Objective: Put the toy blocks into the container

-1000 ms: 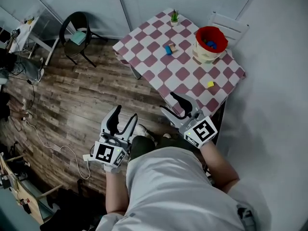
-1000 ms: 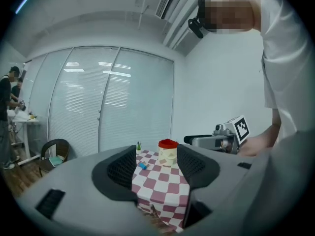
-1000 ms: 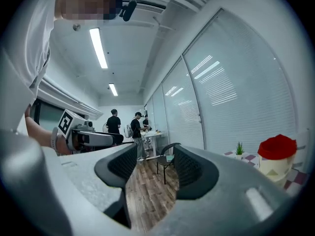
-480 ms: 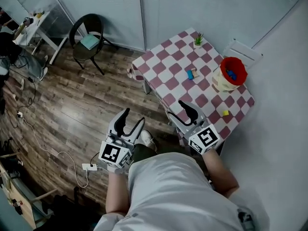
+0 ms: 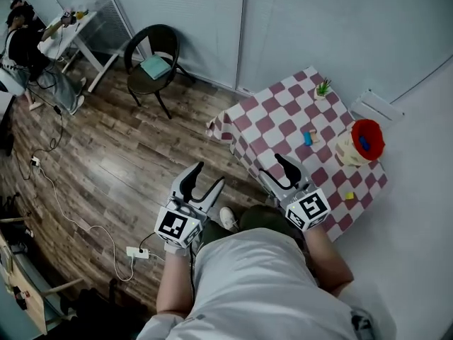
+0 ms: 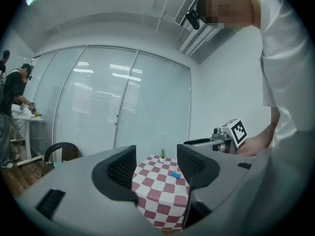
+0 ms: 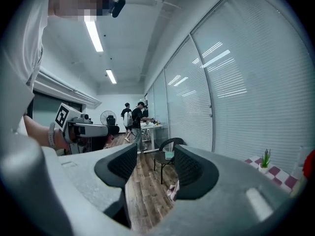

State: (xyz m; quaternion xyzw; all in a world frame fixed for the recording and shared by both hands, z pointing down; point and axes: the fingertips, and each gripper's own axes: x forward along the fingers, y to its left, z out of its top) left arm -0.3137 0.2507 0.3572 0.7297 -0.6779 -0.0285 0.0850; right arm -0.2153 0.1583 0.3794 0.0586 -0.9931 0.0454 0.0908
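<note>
Your left gripper (image 5: 207, 176) and right gripper (image 5: 274, 170) both hold their jaws apart, empty; the blue block (image 5: 307, 138) lies on the table (image 5: 272, 115) toward one o'clock, nearer your right, container (image 5: 364, 142) beyond at two

Right gripper (image 7: 156, 170) jaws apart with nothing between, black chair (image 7: 167, 149) beyond on wood floor (image 7: 142, 193); left gripper (image 7: 91, 129) at left
</note>
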